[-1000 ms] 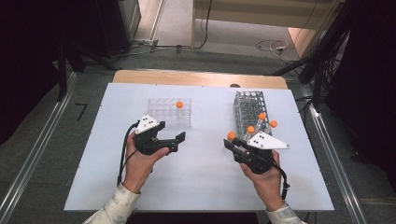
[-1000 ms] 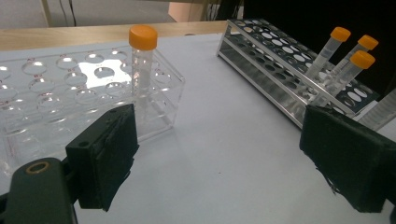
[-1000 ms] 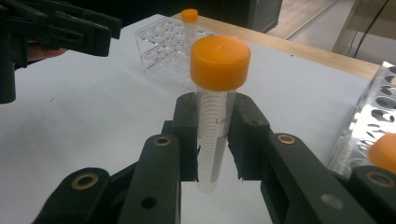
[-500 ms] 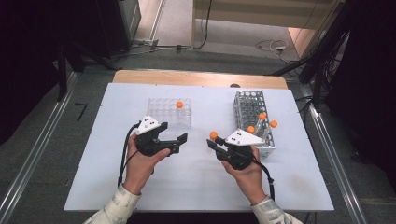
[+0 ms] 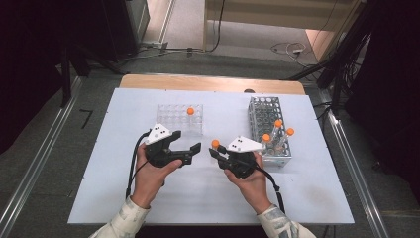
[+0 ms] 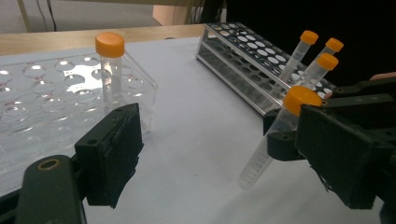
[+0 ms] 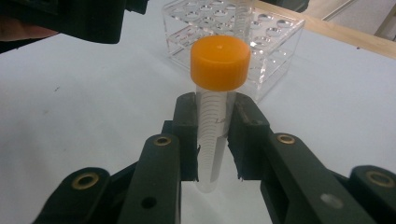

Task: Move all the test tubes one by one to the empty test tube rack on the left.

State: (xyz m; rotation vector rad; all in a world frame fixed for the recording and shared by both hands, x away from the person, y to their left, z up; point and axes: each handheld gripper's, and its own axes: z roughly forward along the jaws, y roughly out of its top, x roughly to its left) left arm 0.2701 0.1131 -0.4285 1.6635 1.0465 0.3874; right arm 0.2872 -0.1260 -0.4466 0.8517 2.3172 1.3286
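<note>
My right gripper point(image 5: 216, 150) is shut on a clear tube with an orange cap point(image 5: 215, 144), held upright above the white table; the right gripper view shows both pads pressed on the tube point(image 7: 219, 63) just under its cap. My left gripper point(image 5: 189, 143) faces it from the left. Its jaws have just been closing a little but still stand wide, with nothing between the pads. In the left gripper view the held tube point(image 6: 268, 144) hangs just beyond the open fingertips point(image 6: 116, 149). A clear plastic rack point(image 5: 179, 119) holding one capped tube point(image 5: 190, 111) stands behind the left gripper.
A metal wire rack point(image 5: 262, 111) with three orange-capped tubes point(image 5: 277, 130) stands at the right, close behind my right hand. The white tabletop point(image 5: 198, 198) has free room in front of and between the hands. Its wooden back edge point(image 5: 208, 83) lies beyond the racks.
My right gripper has carried the tube leftward, away from the metal rack and toward the left gripper. The left hand has stayed where it was.
</note>
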